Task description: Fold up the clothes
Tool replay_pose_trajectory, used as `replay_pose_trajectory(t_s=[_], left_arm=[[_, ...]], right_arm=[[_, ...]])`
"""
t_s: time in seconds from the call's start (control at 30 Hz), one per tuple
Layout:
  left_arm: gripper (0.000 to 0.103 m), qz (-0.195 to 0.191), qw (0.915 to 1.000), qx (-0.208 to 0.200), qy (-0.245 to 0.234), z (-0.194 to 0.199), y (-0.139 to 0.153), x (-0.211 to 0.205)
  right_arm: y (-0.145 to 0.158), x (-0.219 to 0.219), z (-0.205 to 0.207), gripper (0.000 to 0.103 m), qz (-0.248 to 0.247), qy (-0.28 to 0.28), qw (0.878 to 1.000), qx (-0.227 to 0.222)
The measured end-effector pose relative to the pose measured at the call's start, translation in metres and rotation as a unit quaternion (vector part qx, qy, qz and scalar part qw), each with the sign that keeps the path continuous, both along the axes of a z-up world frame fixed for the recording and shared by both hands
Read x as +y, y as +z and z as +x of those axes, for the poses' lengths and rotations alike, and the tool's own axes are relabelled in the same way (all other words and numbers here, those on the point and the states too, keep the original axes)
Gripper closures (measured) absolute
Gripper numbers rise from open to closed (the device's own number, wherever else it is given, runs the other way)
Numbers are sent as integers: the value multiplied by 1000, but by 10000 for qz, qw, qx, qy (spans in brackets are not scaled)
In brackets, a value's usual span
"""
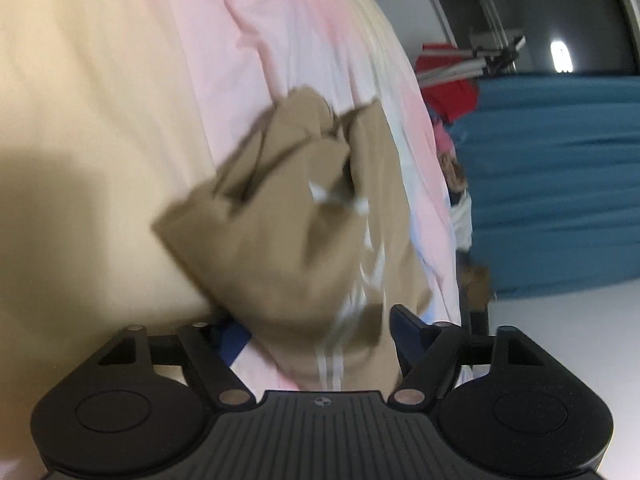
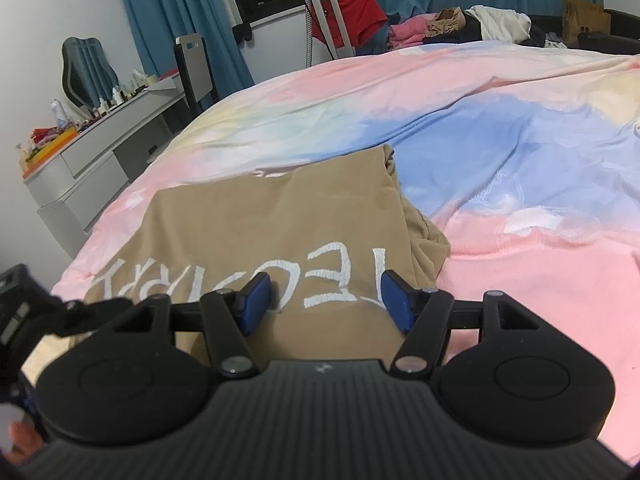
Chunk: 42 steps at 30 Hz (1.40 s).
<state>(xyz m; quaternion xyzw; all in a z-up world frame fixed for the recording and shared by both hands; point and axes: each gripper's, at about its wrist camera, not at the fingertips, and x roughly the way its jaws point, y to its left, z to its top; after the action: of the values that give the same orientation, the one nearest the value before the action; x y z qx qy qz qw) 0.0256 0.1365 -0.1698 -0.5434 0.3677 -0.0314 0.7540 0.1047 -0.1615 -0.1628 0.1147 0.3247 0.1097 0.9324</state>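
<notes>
A tan garment (image 2: 280,232) with white embroidered letters lies on the pastel bed cover (image 2: 500,152), one side folded over itself. My right gripper (image 2: 326,304) hovers over its near edge, blue pads wide apart and open, gripping nothing. The left wrist view is blurred and rolled. It shows the same tan garment (image 1: 296,216), crumpled at its far end, with white stripes running toward me. My left gripper (image 1: 320,328) stands wide with that cloth filling the gap, partly covering the left pad. It appears as a dark blur (image 2: 28,312) at the garment's near left corner.
A grey dressing table (image 2: 92,140) with bottles stands left of the bed, a chair (image 2: 196,68) behind it. A tripod (image 2: 328,12), red cloth (image 2: 360,8), a clothes pile (image 2: 460,24) and a paper bag (image 2: 584,16) lie beyond the far edge. Blue curtains (image 1: 560,180) hang behind.
</notes>
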Motion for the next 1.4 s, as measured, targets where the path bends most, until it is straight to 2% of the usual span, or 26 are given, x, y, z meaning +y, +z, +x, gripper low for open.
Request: replay_pose_trajectory(t_s=[0.1,0.27,0.33,0.43,0.53,0.6,0.67,0.73,0.8,0.93,0.97,1.13,1.2,1.4], left_arm=[[34,-50,9999,3,147,3,-4,3],[51,78,9996,-45,255,-1,-4,4],[61,108,9995,-106,268,-2,-4,2],[72,188,9992,-262,251,-5,2,1],[78,254,9983,-478,232,-9,11,-1],[80,321,9971,-661,214,-11,18,-2],[81,433,9957,-798,177,-13,25,-6],[81,521,9949,-844,182,-15,29,-8],[82,516,9949,-851,174,-15,30,-9],[82,441,9954,-829,192,-13,30,-8],[82,471,9953,-830,182,-13,31,-8],[82,525,9948,-863,160,-10,33,-7],[82,497,9949,-862,169,-11,33,-6],[82,449,9950,-864,201,-10,30,-5]], right_arm=[[1,0,-2,39,14,-23,10000,-19],[8,-6,-7,39,277,-177,9994,-88],[16,-11,-12,39,643,-237,9976,-124],[27,-23,-21,38,1647,-238,9860,-52],[24,-31,-28,38,2685,-120,9629,251],[10,-33,-27,39,3321,-9,9405,712],[-7,-35,-25,39,4004,53,9086,1189],[-26,-36,-22,39,4684,73,8678,1658],[-32,-36,-21,39,4959,74,8487,1840],[-39,-26,-26,39,5249,176,8200,2275],[-40,-21,-28,39,5284,220,8155,2351],[-52,-11,-27,39,5260,155,8120,2525],[-60,-12,-25,39,5373,23,8058,2490],[-68,-8,-15,39,5294,-93,8097,2531]])
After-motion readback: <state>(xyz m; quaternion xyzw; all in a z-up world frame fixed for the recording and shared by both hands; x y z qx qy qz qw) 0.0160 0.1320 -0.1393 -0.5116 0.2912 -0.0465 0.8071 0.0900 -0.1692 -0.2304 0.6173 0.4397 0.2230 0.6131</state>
